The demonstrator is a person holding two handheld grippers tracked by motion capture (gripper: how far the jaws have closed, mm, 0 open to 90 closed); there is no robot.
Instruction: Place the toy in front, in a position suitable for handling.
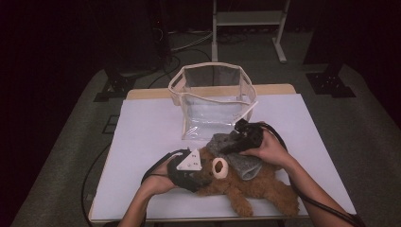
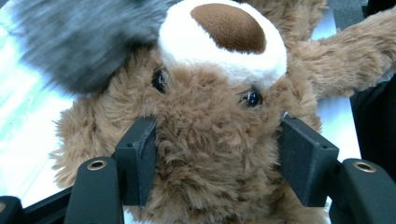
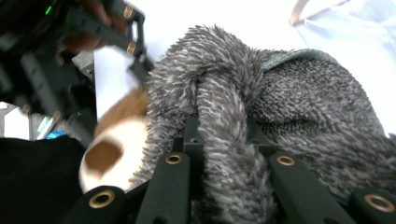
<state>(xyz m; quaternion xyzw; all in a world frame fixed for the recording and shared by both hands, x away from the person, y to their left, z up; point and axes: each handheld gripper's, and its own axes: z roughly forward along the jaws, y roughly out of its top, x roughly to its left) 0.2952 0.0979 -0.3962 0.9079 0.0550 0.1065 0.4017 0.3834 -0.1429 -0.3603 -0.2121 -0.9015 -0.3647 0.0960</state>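
With the left hand-held gripper (image 2: 217, 163) clamping the teddy bear's (image 1: 246, 182) head on the surface (image 1: 151, 132) and the right hand-held gripper (image 3: 223, 154) pinching the grey hat's (image 3: 299, 102) fuzzy cuff beside its snout, tugging could slip that thin fold free.

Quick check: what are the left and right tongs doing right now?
Left tongs: closed on the teddy bear's head.
Right tongs: closed on the grey hat.

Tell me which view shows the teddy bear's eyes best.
The left gripper view: both eyes sit sharp above the fingers. The high view shows the teddy bear too small; the right gripper view catches just its blurred snout.
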